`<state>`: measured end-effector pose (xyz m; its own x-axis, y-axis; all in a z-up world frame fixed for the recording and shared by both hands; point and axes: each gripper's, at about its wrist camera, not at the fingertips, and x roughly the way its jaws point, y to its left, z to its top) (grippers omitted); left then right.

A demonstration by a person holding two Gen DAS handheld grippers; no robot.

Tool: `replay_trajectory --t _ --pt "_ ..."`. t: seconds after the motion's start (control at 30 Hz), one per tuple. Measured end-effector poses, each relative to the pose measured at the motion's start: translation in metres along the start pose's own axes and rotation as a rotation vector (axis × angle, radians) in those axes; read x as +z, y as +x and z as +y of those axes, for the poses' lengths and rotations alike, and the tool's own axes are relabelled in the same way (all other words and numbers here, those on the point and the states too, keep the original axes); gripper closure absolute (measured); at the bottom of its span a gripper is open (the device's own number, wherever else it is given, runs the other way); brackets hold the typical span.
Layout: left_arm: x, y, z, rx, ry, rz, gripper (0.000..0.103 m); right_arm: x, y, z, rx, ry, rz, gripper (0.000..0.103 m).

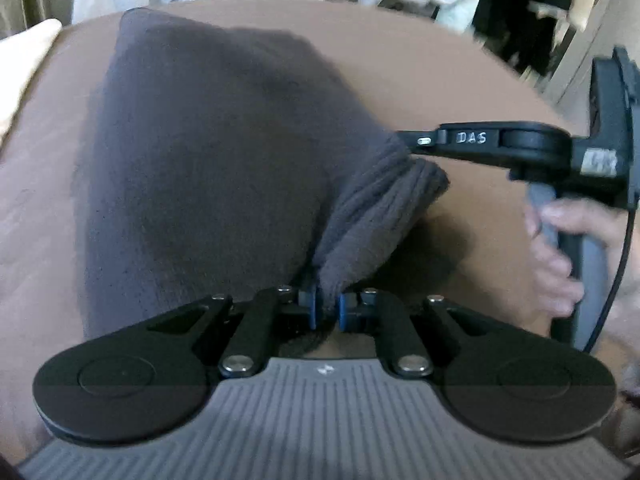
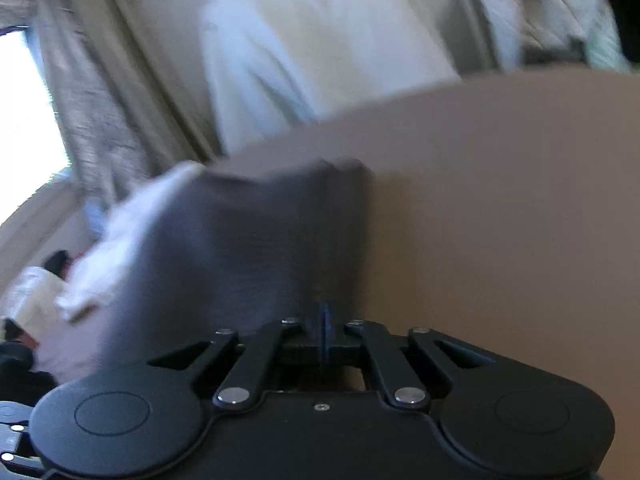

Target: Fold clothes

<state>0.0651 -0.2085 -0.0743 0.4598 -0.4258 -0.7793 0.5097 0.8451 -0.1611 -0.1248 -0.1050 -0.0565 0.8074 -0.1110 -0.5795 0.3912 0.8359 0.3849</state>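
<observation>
A dark grey knit garment (image 1: pixel 200 160) lies on the brown surface (image 1: pixel 440 72), and its ribbed hem (image 1: pixel 372 216) is lifted off it. My left gripper (image 1: pixel 328 312) is shut on the hem's near corner, with fabric bunched between its blue pads. My right gripper (image 1: pixel 404 141) comes in from the right, held by a hand (image 1: pixel 560 240), and its tip meets the hem's far corner. In the blurred right wrist view that gripper (image 2: pixel 324 320) has its pads pressed together, and the grey garment (image 2: pixel 240 248) rises straight from them.
A white cloth (image 2: pixel 116 240) lies beside the garment's far left side. Pale garments (image 2: pixel 320 40) and a curtain (image 2: pixel 100 120) hang beyond the surface's far edge. More clothes (image 1: pixel 532 20) hang at the back right. Bare brown surface (image 2: pixel 500 220) spreads to the right.
</observation>
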Motion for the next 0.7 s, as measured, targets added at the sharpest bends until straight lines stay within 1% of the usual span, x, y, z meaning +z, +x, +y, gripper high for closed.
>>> replay_trajectory --t 0.03,0.07,0.1,0.13,0.17,0.23,0.27,0.3,0.33,0.37,0.4,0.43,0.47,0.5,0.53,0.57,0.6,0.63,0.7 --pt "0.000 -0.009 -0.004 0.000 0.034 -0.011 0.087 -0.002 -0.003 -0.005 0.005 0.011 0.007 0.100" --pt "0.002 -0.019 -0.006 -0.011 0.048 -0.022 0.077 -0.002 -0.007 -0.009 0.027 0.026 0.011 0.100" --pt "0.006 -0.029 -0.004 -0.037 0.039 -0.034 0.067 0.000 -0.011 -0.011 0.053 0.041 0.005 0.100" --pt "0.010 -0.040 -0.002 -0.062 0.031 -0.045 0.065 0.004 -0.014 -0.011 0.081 0.053 -0.003 0.100" --pt "0.013 -0.051 0.002 -0.097 0.009 -0.070 0.064 0.008 -0.017 -0.010 0.116 0.066 -0.008 0.096" --pt "0.017 -0.078 0.016 -0.190 -0.061 -0.151 0.058 0.016 -0.021 -0.007 0.198 0.108 -0.011 0.094" --pt "0.018 -0.089 0.023 -0.218 -0.097 -0.190 0.050 0.018 -0.020 -0.006 0.235 0.127 -0.007 0.087" --pt "0.019 -0.099 0.030 -0.227 -0.133 -0.227 0.045 0.021 -0.020 -0.005 0.265 0.143 -0.001 0.081" --pt "0.022 -0.105 0.038 -0.212 -0.166 -0.253 0.045 0.022 -0.022 -0.004 0.286 0.156 0.005 0.067" --pt "0.025 -0.105 0.045 -0.152 -0.183 -0.255 0.045 0.021 -0.026 -0.007 0.305 0.167 0.010 0.057" --pt "0.028 -0.101 0.051 -0.072 -0.184 -0.243 0.045 0.019 -0.028 -0.010 0.322 0.175 0.020 0.053" --pt "0.031 -0.093 0.055 0.000 -0.180 -0.230 0.045 0.018 -0.027 -0.009 0.339 0.181 0.033 0.052" --pt "0.034 -0.082 0.059 0.060 -0.171 -0.213 0.045 0.017 -0.024 -0.006 0.348 0.177 0.051 0.052" --pt "0.033 -0.067 0.064 0.096 -0.184 -0.174 0.045 0.015 -0.021 -0.003 0.350 0.166 0.074 0.050" --pt "0.027 -0.048 0.071 0.102 -0.222 -0.108 0.045 0.014 -0.017 0.001 0.351 0.155 0.096 0.044" --pt "0.021 -0.030 0.078 0.109 -0.260 -0.042 0.045 0.012 -0.014 0.005 0.353 0.144 0.118 0.041" --pt "0.013 -0.016 0.083 0.108 -0.299 0.005 0.045 0.010 -0.009 0.008 0.351 0.138 0.137 0.040" --pt "0.002 -0.009 0.085 0.094 -0.330 0.010 0.044 0.008 -0.005 0.009 0.349 0.138 0.156 0.039" --pt "-0.012 -0.013 0.089 0.058 -0.361 -0.028 0.044 0.002 0.000 0.011 0.349 0.135 0.195 0.033"
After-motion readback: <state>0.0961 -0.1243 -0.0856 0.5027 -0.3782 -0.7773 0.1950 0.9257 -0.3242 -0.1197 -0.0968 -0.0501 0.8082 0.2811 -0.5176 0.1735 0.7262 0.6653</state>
